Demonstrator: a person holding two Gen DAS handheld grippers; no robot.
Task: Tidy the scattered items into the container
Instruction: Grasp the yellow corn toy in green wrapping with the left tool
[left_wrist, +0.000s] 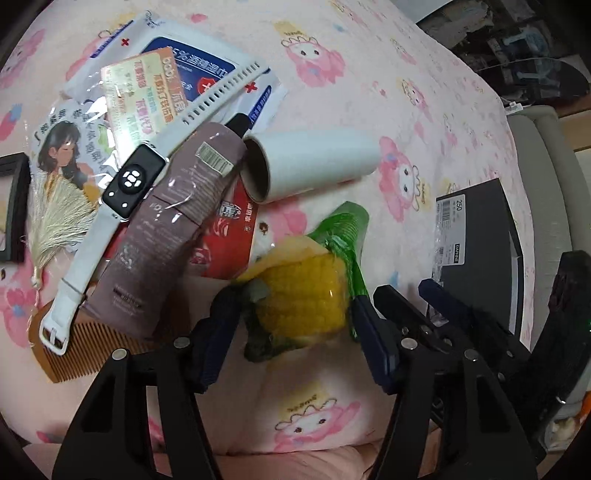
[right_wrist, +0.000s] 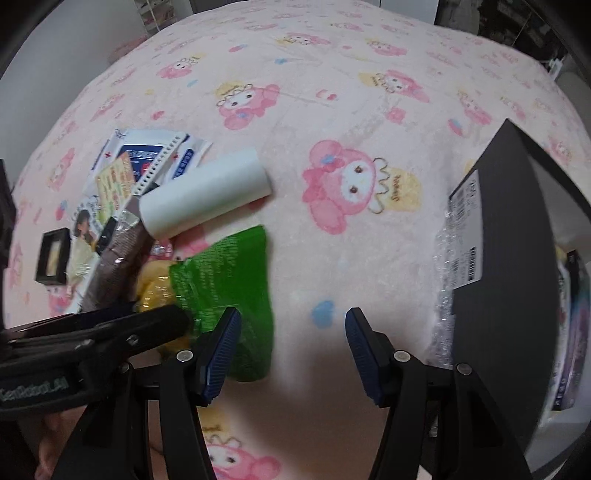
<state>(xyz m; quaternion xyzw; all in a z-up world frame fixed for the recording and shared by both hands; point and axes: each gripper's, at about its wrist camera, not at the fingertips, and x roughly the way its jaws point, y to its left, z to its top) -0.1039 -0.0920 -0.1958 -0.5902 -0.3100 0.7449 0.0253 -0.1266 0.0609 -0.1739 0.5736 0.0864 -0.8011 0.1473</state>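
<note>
A packaged corn cob (left_wrist: 303, 295) in a green and clear wrapper lies on the pink blanket. My left gripper (left_wrist: 295, 332) has its blue pads on both sides of the corn, seemingly closed on it. In the right wrist view the green wrapper (right_wrist: 225, 291) lies just left of my right gripper (right_wrist: 291, 350), which is open and empty above the blanket. The black box (right_wrist: 506, 280) stands at the right; it also shows in the left wrist view (left_wrist: 476, 251). The pile holds a white roll (left_wrist: 314, 162), a mauve tube (left_wrist: 166, 229) and a white smartwatch (left_wrist: 129, 181).
A wipes pack (left_wrist: 192, 62), cards, a tassel (left_wrist: 55, 225), a wooden comb (left_wrist: 74, 350) and a red packet (left_wrist: 225, 240) lie in the pile. A small black frame (right_wrist: 53, 258) lies at the left. Bubble wrap (right_wrist: 443, 295) leans on the box.
</note>
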